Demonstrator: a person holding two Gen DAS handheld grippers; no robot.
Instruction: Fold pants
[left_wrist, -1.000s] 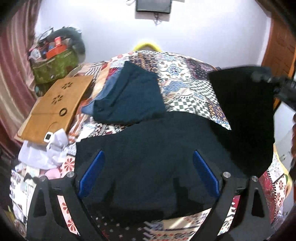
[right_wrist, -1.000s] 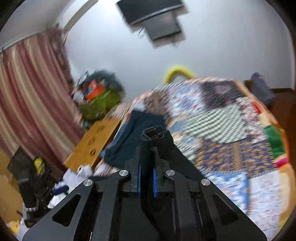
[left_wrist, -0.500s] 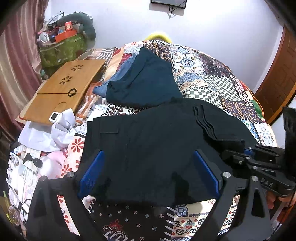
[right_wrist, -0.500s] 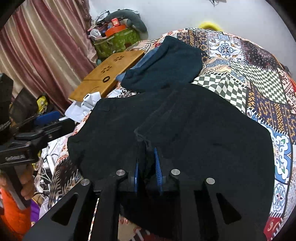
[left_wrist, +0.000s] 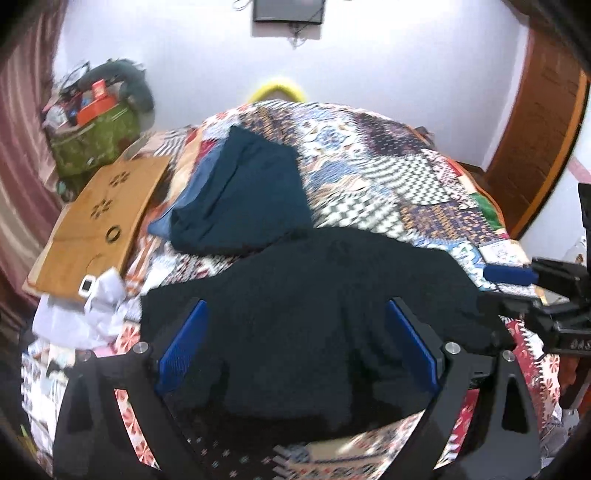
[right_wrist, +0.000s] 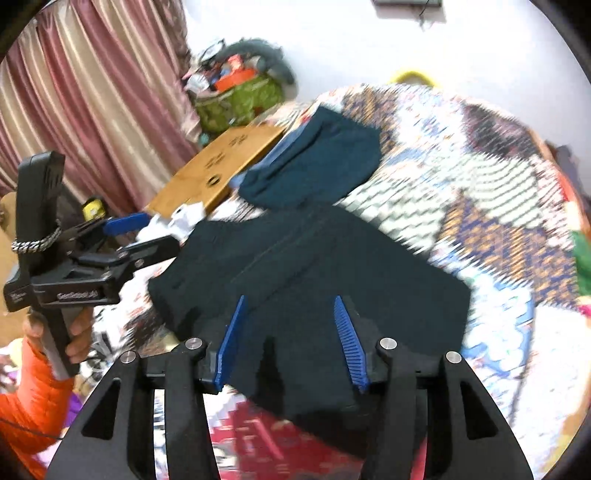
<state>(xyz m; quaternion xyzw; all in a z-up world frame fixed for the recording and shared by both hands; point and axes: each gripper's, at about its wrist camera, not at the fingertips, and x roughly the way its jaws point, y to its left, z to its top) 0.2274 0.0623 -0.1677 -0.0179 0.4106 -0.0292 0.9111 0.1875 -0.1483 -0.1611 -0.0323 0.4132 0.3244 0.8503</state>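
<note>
Opening since a moment ago, the right claw (right_wrist: 288, 339) is letting go of the black pants (right_wrist: 314, 273), now lying folded on the bed (right_wrist: 480, 206). Left claw (left_wrist: 299, 354) is hovering spread wide, empty.

The black pants (left_wrist: 317, 314) lie folded into a broad, flat, dark bundle near the bed's (left_wrist: 424, 184) near edge, on the patterned cover, their far edge just touching a dark teal garment.
</note>
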